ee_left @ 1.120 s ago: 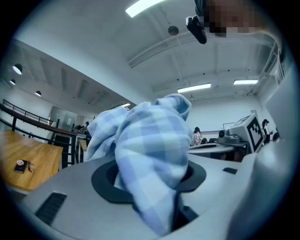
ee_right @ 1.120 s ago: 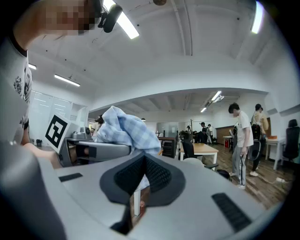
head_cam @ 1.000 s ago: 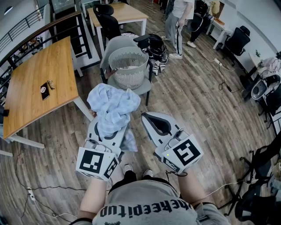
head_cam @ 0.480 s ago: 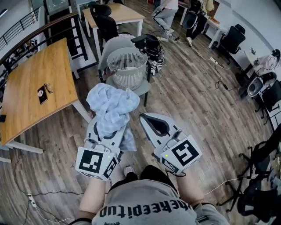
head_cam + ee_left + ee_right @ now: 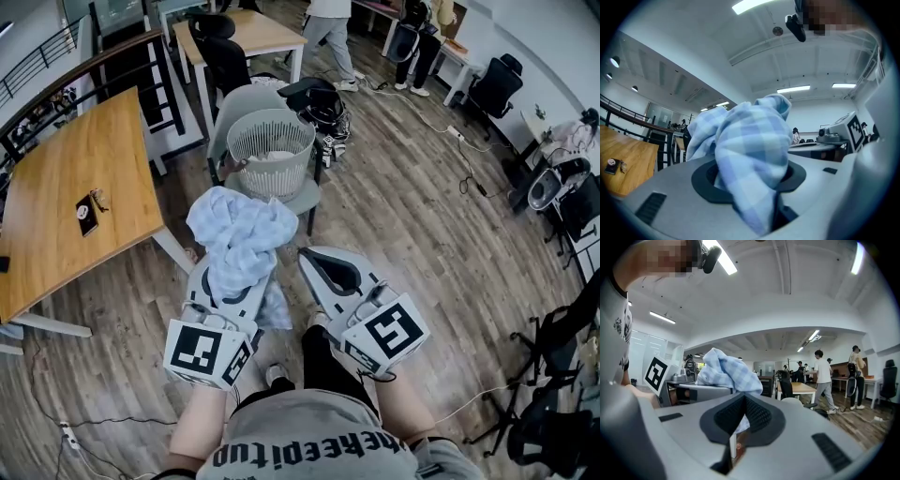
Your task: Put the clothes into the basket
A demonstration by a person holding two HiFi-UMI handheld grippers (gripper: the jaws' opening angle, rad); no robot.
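A light-blue checked cloth [image 5: 242,236] is bunched up over my left gripper [image 5: 232,267], which is shut on it; the cloth [image 5: 750,154] fills the left gripper view and hides the jaw tips. The white slatted basket [image 5: 272,148] stands on a grey chair [image 5: 291,195] just ahead of both grippers, with something pale inside it. My right gripper [image 5: 313,257] is held level beside the left one, its jaws together with nothing between them. In the right gripper view the cloth [image 5: 729,371] shows to the left, above the left gripper [image 5: 701,392].
A wooden table [image 5: 75,197] with a phone [image 5: 85,214] runs along the left. Behind the basket lie black bags [image 5: 323,98] and a second table [image 5: 248,33] with office chairs. People [image 5: 328,23] move at the far end. Cables cross the wood floor on the right.
Both grippers have travelled forward with the person, the cloth still in the left one. The basket and chair sit slightly nearer. The people at the back have walked left.
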